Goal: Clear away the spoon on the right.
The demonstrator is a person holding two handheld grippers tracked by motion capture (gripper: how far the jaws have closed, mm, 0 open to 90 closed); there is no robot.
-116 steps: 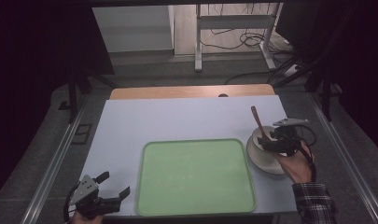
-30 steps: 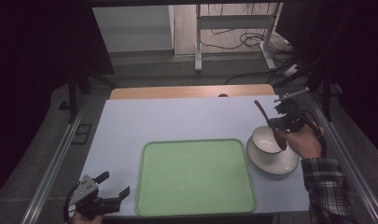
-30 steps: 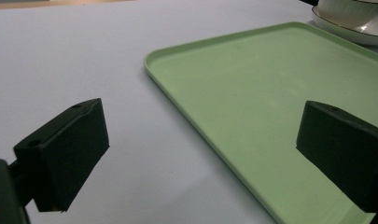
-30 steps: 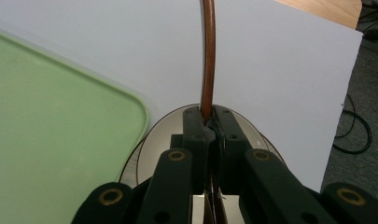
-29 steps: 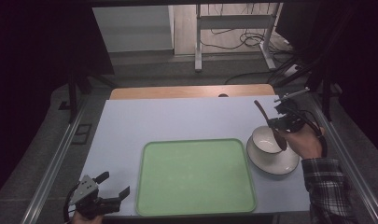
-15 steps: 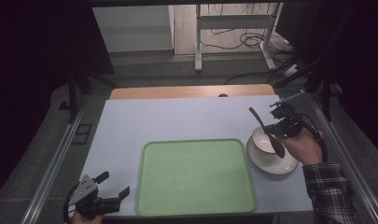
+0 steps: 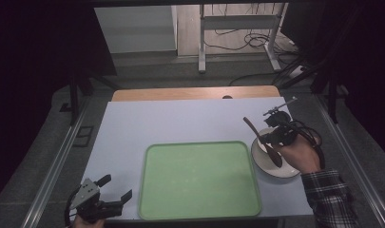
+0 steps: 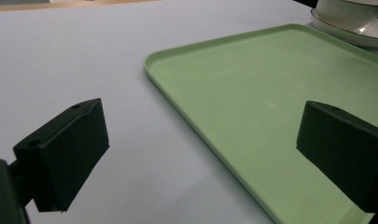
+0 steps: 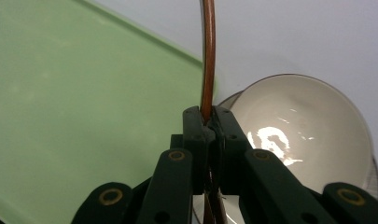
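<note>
Two grippers: right gripper [image 9: 209,122] clamps slim brown wooden spoon [image 7: 261,140] above white ceramic bowl [image 9: 312,135], green plastic tray [image 7: 199,178] just beside, toward left gripper [image 7: 115,190], idle, jaws apart.

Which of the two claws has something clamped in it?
The right claw, above the white bowl: its jaws are shut on a brown spoon. The left claw, near the green tray, stands open and holds nothing.

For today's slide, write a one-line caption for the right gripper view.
Right gripper shut on a brown spoon, above a white bowl beside the green tray.
</note>
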